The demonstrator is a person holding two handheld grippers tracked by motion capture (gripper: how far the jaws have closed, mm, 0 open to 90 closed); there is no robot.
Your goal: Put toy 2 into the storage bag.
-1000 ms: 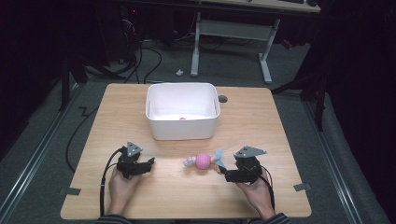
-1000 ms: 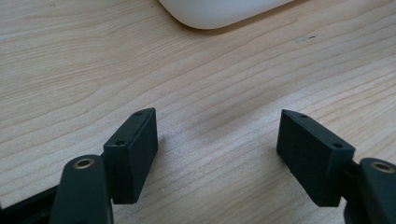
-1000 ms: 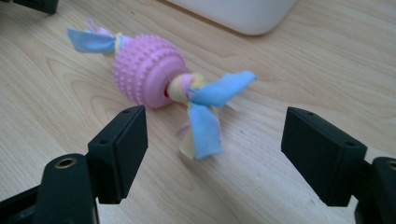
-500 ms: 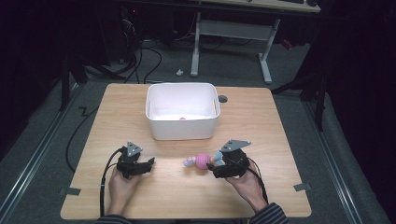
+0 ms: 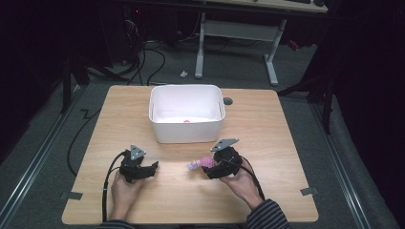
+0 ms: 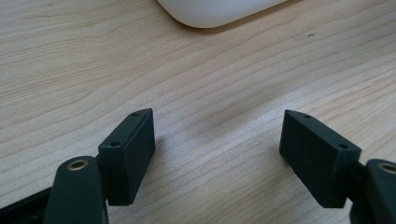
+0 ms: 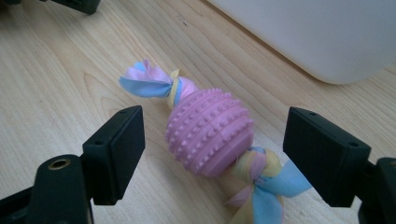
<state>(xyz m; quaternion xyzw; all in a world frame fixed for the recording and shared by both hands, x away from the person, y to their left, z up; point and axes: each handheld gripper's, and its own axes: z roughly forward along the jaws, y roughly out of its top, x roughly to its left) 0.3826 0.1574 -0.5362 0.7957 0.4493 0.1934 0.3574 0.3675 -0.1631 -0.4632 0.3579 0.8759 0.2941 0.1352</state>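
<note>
Now the right claw (image 5: pixel 209 168) sits lower centre of the high view, further left than a second ago, when it lay off to the right of the toy with its jaws clear of it. Its jaws stand wide apart on either side of the pink knobbly ball toy (image 7: pixel 210 132), which lies on the wooden worktop (image 5: pixel 282 133) between them without touching either jaw, as the right gripper view shows. Knotted pastel fabric tails (image 7: pixel 148 80) stick out from both ends of the ball, one toward the upper left of that view and one toward the lower right. In the high view the toy (image 5: pixel 199 164) has stayed in the same spot, just in front of the white bin (image 5: pixel 186 129), which sits in the upper middle of the worktop with a small pink item (image 5: pixel 187 121) on its floor.

The left claw (image 5: pixel 149 170) rests at the lower left of the high view, unmoved from the earlier frames. Its jaws are apart with bare wood between them, and the bin's rounded corner (image 6: pixel 219 11) shows at the top of the left gripper view.
</note>
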